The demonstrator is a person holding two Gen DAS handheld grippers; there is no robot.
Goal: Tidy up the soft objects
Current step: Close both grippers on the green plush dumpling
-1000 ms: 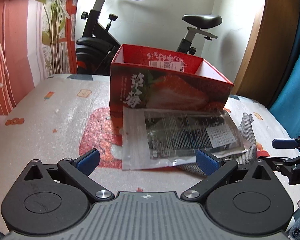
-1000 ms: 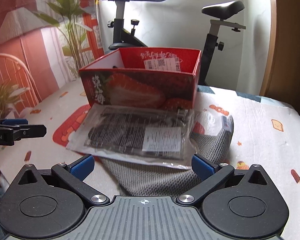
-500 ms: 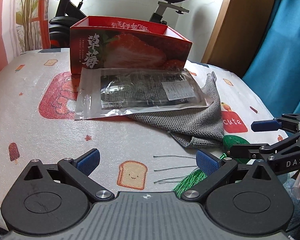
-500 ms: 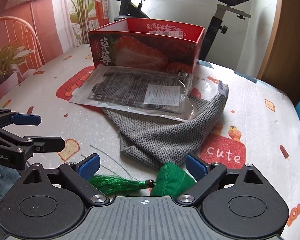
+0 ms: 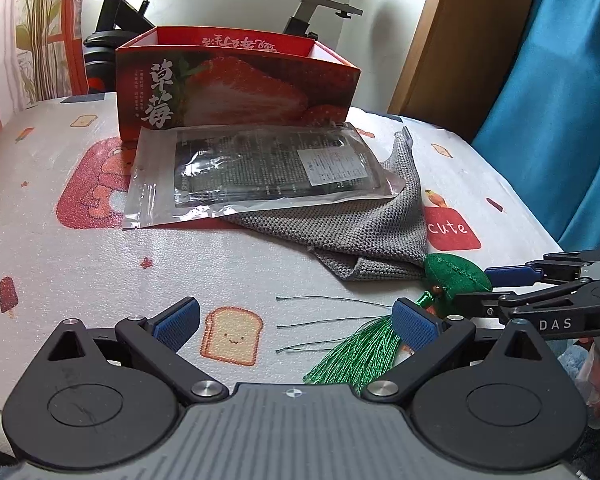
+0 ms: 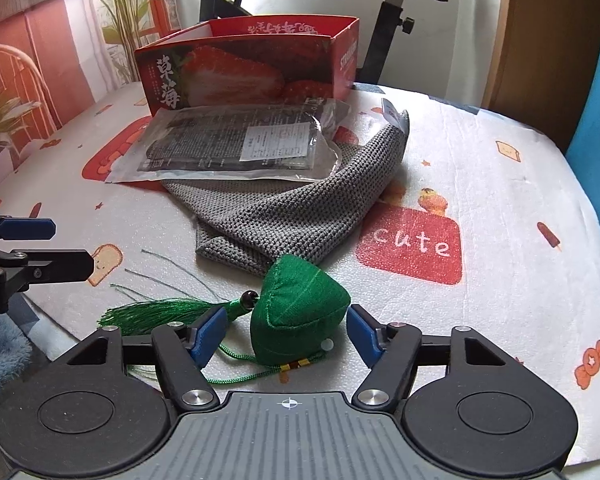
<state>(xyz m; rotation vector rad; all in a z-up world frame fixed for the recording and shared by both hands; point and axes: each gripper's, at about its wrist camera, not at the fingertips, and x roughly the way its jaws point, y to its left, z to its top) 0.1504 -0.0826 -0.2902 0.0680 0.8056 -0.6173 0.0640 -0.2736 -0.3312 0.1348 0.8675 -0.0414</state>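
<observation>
Trouble looked likeliest nearest the right gripper [image 6: 283,334], whose jaws stood apart around the green stuffed pouch [image 6: 298,306] without yet pinching it: the cord [image 6: 256,372] looped under the pouch and the tassel [image 6: 160,312] trailed past the left fingertip, so a close might catch thread rather than stuffing and leave the pouch dangling or slipping free. The left gripper [image 5: 294,320] hovered with jaws apart over bare tablecloth [image 5: 80,260], holding nothing, near enough that the two tools could collide. Farther off, the grey knitted cloth [image 6: 300,208] lay partly under the plastic packet [image 6: 236,144], just before the strawberry box [image 6: 256,76]. Only the right wrist view showed the pouch between the jaws; the left view showed the right gripper from the side and loose threads [image 5: 320,324] spread on the tablecloth.
</observation>
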